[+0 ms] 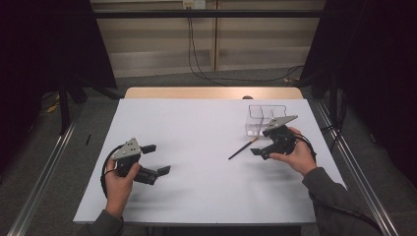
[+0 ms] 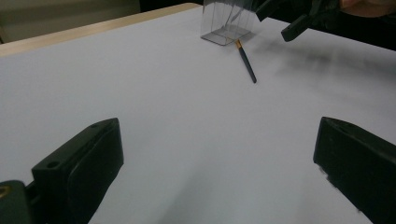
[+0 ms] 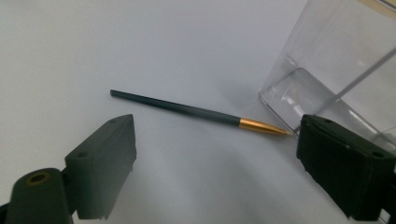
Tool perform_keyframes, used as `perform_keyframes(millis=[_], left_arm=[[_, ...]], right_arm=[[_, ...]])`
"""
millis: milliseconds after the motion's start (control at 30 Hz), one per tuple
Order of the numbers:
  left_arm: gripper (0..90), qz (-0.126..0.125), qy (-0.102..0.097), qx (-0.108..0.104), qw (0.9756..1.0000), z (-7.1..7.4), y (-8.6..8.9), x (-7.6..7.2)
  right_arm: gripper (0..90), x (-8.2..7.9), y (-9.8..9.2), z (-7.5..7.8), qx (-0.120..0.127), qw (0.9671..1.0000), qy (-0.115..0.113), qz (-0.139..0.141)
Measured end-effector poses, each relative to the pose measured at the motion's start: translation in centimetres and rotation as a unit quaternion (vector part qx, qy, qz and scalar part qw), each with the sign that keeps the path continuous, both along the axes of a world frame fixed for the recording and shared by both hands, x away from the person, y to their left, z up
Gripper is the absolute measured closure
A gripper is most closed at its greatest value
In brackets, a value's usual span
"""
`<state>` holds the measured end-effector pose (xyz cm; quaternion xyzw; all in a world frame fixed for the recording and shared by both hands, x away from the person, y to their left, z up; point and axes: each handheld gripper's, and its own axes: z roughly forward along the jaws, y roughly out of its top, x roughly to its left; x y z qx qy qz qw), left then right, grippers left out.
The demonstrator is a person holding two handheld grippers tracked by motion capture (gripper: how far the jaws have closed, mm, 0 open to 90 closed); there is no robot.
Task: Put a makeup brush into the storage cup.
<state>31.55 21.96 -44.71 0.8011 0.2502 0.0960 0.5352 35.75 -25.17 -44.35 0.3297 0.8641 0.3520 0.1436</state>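
1. A slim dark brush handle (image 3: 175, 108) with a gold-coloured metal ferrule lies flat on the white worktop (image 1: 196, 187); whether it carries bristles cannot be told.
2. In the right gripper view the gold tip points at the lower corner of a clear plastic organiser box (image 3: 336, 70) and sits just beside it, perhaps touching; contact cannot be settled.
3. In the high view the brush handle (image 1: 242, 148) runs diagonally on the right half of the worktop, its gold end toward the clear box (image 1: 263, 118), which stands upright and shows inner dividers.
4. The right gripper (image 1: 260, 146) is held in the person's right hand (image 1: 297, 155) just beside the handle and in front of the box. Its fingers (image 3: 105, 163) stand wide apart, nothing between them; the handle lies ahead of them on the worktop, untouched.
5. The left gripper (image 1: 156, 159) is in the person's left hand (image 1: 120, 179) over the left half of the worktop, well apart from handle and box. Its fingers (image 2: 79, 165) are spread wide over bare white surface, holding nothing.
6. From the left gripper view the brush handle (image 2: 247, 63) and the box (image 2: 229, 23) lie far ahead, with the right gripper (image 2: 299, 18) above them at the top edge.
7. A wooden edge of the table (image 1: 211, 92) shows beyond the white sheet.
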Motion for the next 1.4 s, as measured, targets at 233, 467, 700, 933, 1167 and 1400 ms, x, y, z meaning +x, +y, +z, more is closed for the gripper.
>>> perform_keyframes(millis=[233, 467, 700, 933, 1167, 1400], left_arm=[[1.4, -0.002, 0.000, -0.001, 1.0000, 0.0, 0.0, 0.0], [1.4, 0.001, 0.001, -0.003, 1.0000, 0.0, 0.0, 0.0], [1.4, -0.001, 0.001, -0.005, 1.0000, 0.0, 0.0, 0.0], [1.4, 0.001, 0.001, 0.003, 1.0000, 0.0, 0.1, 0.0], [1.4, 0.000, 0.001, -0.004, 1.0000, -0.1, 0.4, 0.0], [1.4, 0.001, 0.002, -0.006, 1.0000, -0.2, 0.4, 0.0]], right_arm=[[17.6, 0.4, 0.3, 0.3, -0.029, 0.9994, 0.008, 0.018], [22.8, 0.8, 0.7, 0.7, -0.058, 0.9977, 0.001, 0.036], [23.1, 1.1, 1.1, 1.0, -0.064, 0.9966, 0.001, 0.051], [25.4, 1.4, 1.4, 1.1, -0.085, 0.9942, 0.003, 0.065], [26.4, 2.1, 2.0, 0.7, -0.103, 0.9915, 0.012, 0.078], [25.4, 2.6, 3.1, 0.6, -0.126, 0.9874, 0.018, 0.094]])
